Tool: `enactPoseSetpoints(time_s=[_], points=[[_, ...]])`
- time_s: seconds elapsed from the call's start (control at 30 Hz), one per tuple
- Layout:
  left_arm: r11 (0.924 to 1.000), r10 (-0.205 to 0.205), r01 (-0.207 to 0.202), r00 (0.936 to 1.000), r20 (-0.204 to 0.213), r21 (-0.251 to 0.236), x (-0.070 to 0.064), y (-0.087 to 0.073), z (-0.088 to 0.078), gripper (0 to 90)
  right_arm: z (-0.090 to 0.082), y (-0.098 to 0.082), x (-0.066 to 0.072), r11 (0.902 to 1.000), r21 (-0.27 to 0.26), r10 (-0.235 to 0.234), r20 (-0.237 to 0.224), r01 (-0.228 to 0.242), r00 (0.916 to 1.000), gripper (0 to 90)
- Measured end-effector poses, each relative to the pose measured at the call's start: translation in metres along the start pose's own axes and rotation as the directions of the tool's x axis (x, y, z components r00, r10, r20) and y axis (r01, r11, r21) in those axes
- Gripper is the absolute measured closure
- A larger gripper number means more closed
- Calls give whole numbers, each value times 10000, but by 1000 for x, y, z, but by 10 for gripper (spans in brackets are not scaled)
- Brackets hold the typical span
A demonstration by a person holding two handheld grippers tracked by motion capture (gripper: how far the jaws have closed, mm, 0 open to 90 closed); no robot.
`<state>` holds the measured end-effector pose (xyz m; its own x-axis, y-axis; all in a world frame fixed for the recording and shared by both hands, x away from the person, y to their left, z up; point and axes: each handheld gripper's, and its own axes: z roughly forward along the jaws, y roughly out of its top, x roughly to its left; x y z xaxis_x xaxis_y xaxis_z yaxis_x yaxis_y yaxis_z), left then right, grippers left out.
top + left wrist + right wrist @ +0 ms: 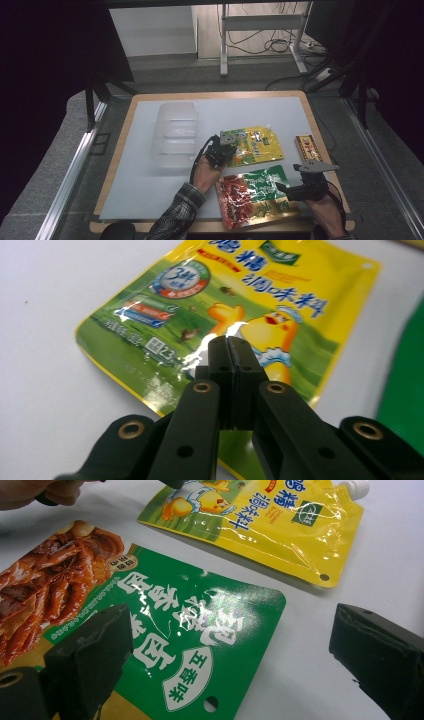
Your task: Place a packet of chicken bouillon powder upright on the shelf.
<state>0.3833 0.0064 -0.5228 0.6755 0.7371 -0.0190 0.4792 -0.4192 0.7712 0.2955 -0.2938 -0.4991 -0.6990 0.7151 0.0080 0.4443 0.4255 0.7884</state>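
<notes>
The yellow pouch lay flat on the white mat, well inside the table's wooden edge, with bare mat to the left of its near corner. The left gripper hung over the pouch's glossy printed face, jaws pressed together with nothing between them. Just right of it lay the green pouch, crinkled foil, its near end at the table's front edge. The right gripper stood wide open over that pouch's rounded corner, holding nothing. A clear ribbed plastic tray sat to the left.
</notes>
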Motion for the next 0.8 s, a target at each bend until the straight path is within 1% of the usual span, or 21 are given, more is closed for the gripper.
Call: enactPoseSetpoints(time_s=[0.03,0.07,0.1,0.2,0.23,0.27,0.33,0.4,0.5,0.53,0.6,0.63,0.67,0.7,0.8], points=[[10000,0,0,10000,0,0,0,0,0,898,0,0,0,10000,6,7,1,-7,10000,42],[9999,52,-50,9999,-141,107,0,0,3,899,0,0,0,10000,10,17,-14,-17,10000,42],[9998,68,-65,9998,-196,161,0,-1,5,899,0,0,0,10000,3,27,-28,-27,10000,42],[9998,-185,186,9998,-60,64,2,-5,6,899,0,0,0,10000,35,62,-51,-61,10000,42],[9991,-415,415,9991,29,21,3,-6,6,899,2,-1,-1,9998,134,150,-148,-148,9998,42],[9991,-415,415,9991,29,21,3,-6,6,900,2,-1,-1,9998,134,150,-148,-148,9998,42],[9991,-427,426,9991,-78,-23,3,-8,6,900,4,-1,-1,9994,272,217,-247,-211,9995,42],[9988,-473,472,9987,-174,-87,2,-9,6,900,4,0,-1,9994,253,252,-294,-245,9992,41],[9986,-530,531,9980,-344,1,2,-9,6,900,5,1,-3,9988,281,421,-390,-411,9983,39],[9986,-517,522,9976,-457,80,1,-9,6,900,5,1,-6,9979,330,570,-469,-555,9973,39],[9983,-565,570,9966,-599,77,2,-11,5,900,5,2,-7,9976,337,617,-481,-601,9969,39],[9978,-649,653,9960,-612,57,2,-12,5,900,5,2,-8,9973,318,676,-480,-661,9966,38],[9979,-623,632,9963,-597,133,4,-12,5,900,5,3,-10,9972,250,716,-527,-704,9960,38],[9974,-694,702,9961,-548,131,5,-13,5,900,6,5,-13,9963,239,844,-568,-831,9948,38],[9973,-679,695,9955,-655,226,6,-16,3,900,7,6,-16,9958,244,896,-534,-884,9945,38]])
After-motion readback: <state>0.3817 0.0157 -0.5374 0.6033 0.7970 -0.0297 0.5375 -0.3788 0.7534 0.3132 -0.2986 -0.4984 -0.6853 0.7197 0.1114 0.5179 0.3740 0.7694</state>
